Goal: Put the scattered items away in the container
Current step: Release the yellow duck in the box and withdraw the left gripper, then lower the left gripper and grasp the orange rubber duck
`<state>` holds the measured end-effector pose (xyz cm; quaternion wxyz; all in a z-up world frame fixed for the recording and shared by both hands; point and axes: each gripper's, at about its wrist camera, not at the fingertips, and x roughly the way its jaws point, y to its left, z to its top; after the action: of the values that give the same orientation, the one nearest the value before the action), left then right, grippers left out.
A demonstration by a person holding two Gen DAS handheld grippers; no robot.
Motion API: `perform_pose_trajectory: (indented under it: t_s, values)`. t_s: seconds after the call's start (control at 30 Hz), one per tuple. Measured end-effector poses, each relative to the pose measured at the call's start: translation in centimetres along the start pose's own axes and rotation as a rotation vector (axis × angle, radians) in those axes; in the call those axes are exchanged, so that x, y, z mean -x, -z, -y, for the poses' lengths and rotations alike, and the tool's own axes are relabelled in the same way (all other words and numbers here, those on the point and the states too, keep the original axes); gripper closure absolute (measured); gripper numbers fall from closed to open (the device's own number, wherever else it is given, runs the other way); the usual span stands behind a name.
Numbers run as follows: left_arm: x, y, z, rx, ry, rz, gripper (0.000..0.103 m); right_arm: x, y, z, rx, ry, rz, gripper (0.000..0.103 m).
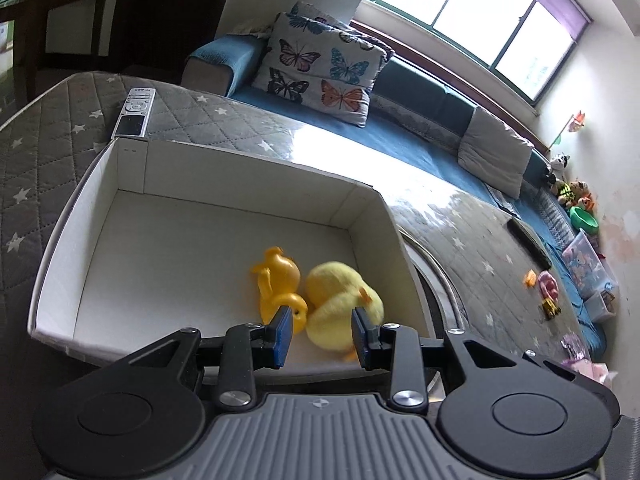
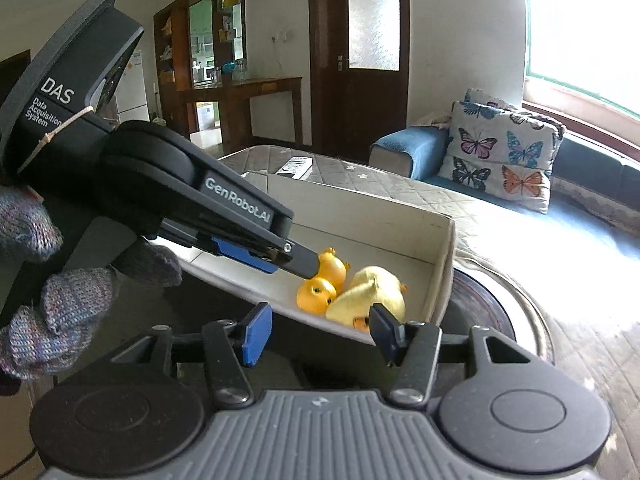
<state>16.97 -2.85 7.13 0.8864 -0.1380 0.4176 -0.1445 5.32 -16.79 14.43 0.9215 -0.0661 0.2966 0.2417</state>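
The white box (image 1: 100, 184) stands open on top, so entry from above is free. Most of its floor is bare toward the far and left walls. The near right corner is crowded: an orange plastic duck (image 1: 280, 284) and a yellow plush duck (image 1: 340, 304) lie side by side, possibly touching, though blur hides it. The left gripper (image 2: 316, 266) reaches in over the near wall, blocking that side. A remote (image 1: 134, 112) lies just beyond the far wall.
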Motion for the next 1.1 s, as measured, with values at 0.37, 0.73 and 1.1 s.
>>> perform_pose_trajectory:
  t_s: [0.37,0.73,1.1]
  values:
    - [1.5,4.5,1.6,-0.042,0.033,-0.031,0.068,4.8,3.9,-0.5,0.006,0.062,0.025,0.032]
    - [1.4,8.6,1.3,-0.006,0.060,-0.103,0.068,6.9,7.8,-0.2,-0.036,0.105,-0.027,0.026]
    - [1.1,9.8,1.9,-0.007,0.086,-0.139,0.068,5.9,9.3,1.6,-0.107,0.077,-0.066,0.021]
